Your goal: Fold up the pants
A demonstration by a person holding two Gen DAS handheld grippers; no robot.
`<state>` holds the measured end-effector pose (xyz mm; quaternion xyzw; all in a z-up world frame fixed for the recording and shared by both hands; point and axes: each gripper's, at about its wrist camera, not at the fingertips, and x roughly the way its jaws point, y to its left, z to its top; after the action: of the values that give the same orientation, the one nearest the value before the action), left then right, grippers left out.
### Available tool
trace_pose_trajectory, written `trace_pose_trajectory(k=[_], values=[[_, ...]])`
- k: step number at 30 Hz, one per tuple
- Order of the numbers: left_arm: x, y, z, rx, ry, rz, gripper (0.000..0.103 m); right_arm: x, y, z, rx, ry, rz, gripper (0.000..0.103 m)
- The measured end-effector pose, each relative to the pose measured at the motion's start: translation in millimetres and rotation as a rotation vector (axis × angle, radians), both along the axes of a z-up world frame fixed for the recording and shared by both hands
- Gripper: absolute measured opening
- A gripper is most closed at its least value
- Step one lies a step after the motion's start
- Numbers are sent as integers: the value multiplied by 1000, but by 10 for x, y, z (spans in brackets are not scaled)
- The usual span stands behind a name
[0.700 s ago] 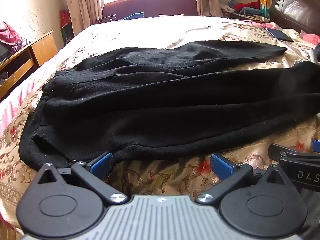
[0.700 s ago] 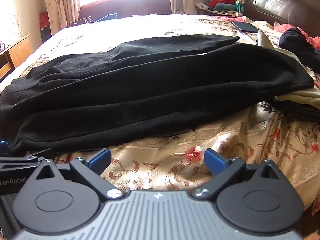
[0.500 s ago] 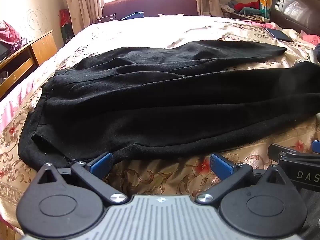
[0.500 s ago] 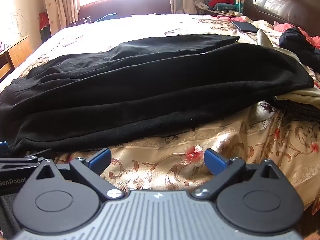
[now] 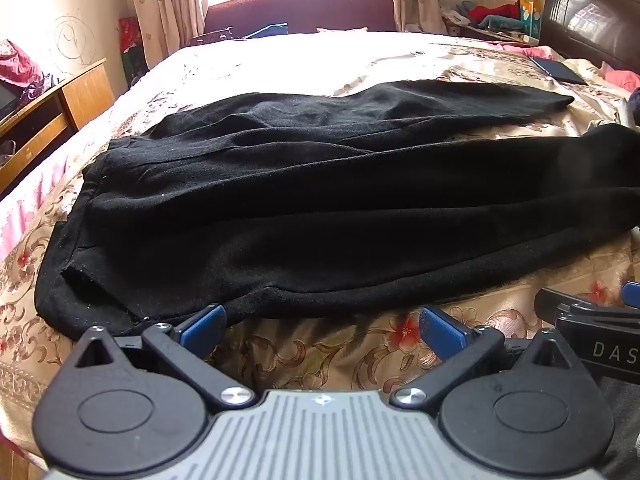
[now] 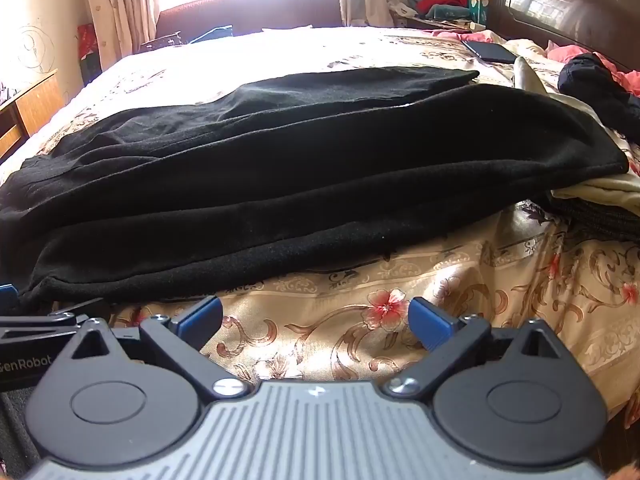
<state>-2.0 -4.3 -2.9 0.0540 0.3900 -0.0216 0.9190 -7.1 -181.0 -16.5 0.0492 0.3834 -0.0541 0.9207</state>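
Black pants (image 5: pixel 312 208) lie spread across the floral bedspread (image 5: pixel 320 356), waist to the left, both legs running to the right. They also fill the middle of the right wrist view (image 6: pixel 280 176). My left gripper (image 5: pixel 322 326) is open and empty, just short of the pants' near hem. My right gripper (image 6: pixel 316 316) is open and empty over bare bedspread (image 6: pixel 360 320), a little before the near leg's edge. The right gripper's side shows at the left view's right edge (image 5: pixel 592 328); the left gripper's side shows at the right view's left edge (image 6: pixel 36 340).
A dark headboard (image 6: pixel 568 4) stands at the far right. A phone (image 6: pixel 488 51), a dark garment (image 6: pixel 592 88) and a pale cloth (image 6: pixel 600 192) lie on the bed's right side. A wooden cabinet (image 5: pixel 52 120) stands left of the bed. A maroon sofa (image 5: pixel 296 8) sits under the window.
Both grippers have stayed almost still; the views shift only slightly. The pants have not moved and both grippers remain open.
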Motion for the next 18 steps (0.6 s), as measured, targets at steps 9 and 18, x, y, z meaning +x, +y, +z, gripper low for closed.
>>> trace_pose_trajectory(k=[9,18], values=[[5,28,5,-11,5,1,103,-1,-1,3,1,1,0,98],[-8,8,11,-12,4,-9,103,5,0,-9,-3,0,3,96]])
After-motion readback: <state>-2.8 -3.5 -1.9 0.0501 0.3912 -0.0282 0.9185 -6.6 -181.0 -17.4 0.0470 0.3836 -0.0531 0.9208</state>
